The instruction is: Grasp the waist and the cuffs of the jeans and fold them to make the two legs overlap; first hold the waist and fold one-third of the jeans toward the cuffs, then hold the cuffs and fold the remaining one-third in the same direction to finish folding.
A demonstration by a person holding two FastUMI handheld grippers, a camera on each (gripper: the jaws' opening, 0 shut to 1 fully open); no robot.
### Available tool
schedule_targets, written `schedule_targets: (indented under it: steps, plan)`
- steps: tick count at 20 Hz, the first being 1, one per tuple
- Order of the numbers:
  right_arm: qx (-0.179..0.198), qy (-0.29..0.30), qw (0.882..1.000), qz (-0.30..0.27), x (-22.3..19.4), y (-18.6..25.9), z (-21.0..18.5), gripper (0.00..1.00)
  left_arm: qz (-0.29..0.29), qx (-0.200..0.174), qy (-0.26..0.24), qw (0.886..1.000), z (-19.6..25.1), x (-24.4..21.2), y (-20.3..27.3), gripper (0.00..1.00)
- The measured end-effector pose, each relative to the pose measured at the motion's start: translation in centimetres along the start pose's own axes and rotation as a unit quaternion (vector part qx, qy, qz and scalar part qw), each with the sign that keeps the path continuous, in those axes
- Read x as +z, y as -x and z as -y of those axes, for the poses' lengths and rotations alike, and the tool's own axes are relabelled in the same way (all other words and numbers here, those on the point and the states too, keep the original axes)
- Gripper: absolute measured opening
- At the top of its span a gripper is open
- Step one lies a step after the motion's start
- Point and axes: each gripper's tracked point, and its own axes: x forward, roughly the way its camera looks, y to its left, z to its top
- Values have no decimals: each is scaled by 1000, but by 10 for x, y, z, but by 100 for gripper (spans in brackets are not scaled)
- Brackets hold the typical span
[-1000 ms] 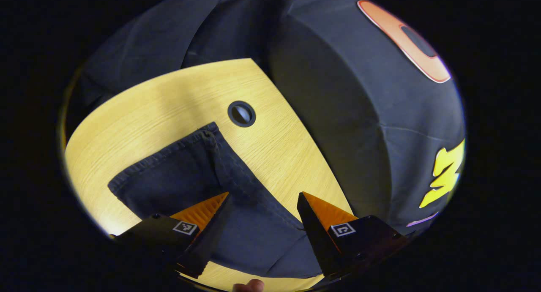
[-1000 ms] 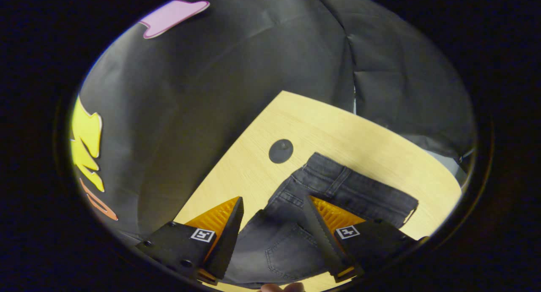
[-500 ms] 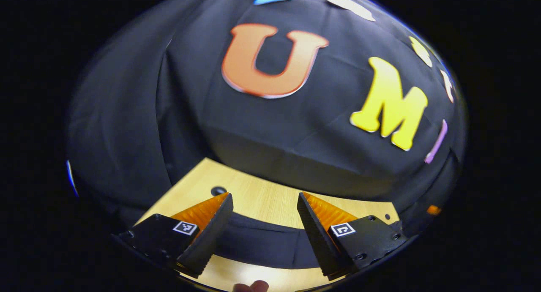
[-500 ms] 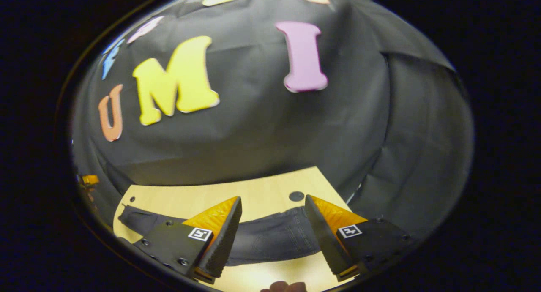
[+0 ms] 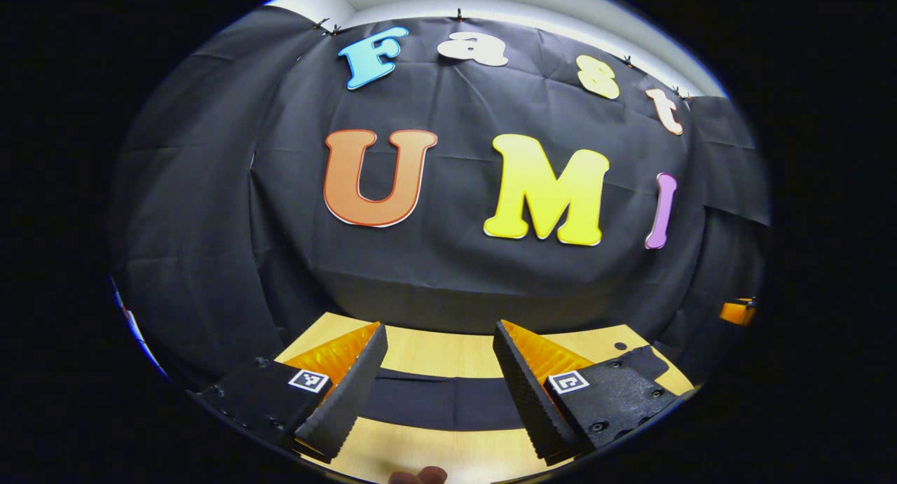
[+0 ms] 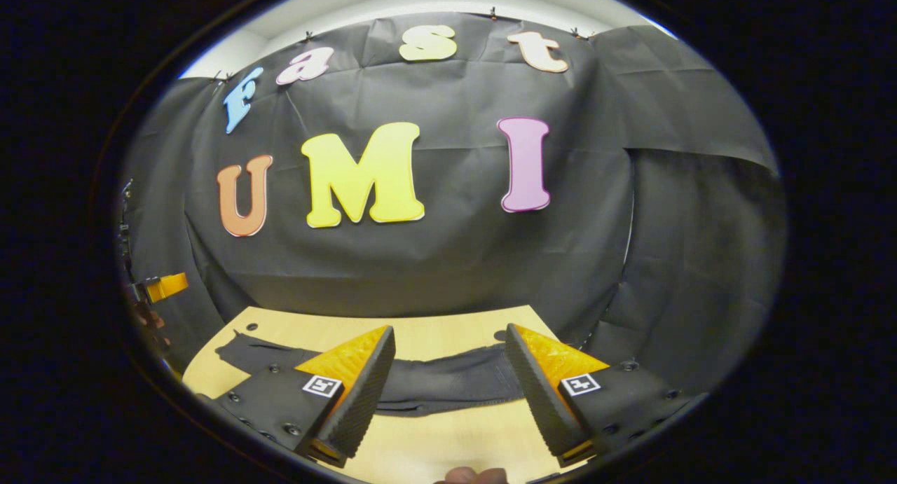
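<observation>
both hand-held grippers (image 5: 438,372) (image 6: 448,375) gape above flat jeans (image 6: 448,382).

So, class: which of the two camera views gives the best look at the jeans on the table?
The right gripper view: the jeans stretch across the table, one end reaching out to the left past the fingers. The left gripper view shows the jeans as just a dark band between the fingers, its ends hidden behind them.
</observation>
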Motion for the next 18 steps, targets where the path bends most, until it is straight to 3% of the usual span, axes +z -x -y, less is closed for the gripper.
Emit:
schedule_targets:
  steps: [4,8,10,12,14,17,18]
  plan:
    - [-23,-20,999,-23,-29,6,27,97,-14,-6,-2,1000,15,-10,10,98]
    - [-58,-95,992,-67,-77,-35,83,97,-25,-2,-8,1000,22,-8,8,98]
    - [-78,-133,984,-93,-112,-68,116,94,-31,4,-16,999,27,-7,8,98]
    - [-96,-167,974,-121,-150,-110,146,98,-42,9,-12,999,32,-9,6,98]
    - [-111,-209,960,-152,-190,-148,170,94,-57,26,-6,998,34,-15,-1,98]
    - [-135,-250,944,-167,-222,-194,202,98,-73,46,-8,996,36,-19,-5,98]
    - [-141,-258,940,-172,-229,-205,210,94,-74,52,-13,996,36,-19,-5,98]
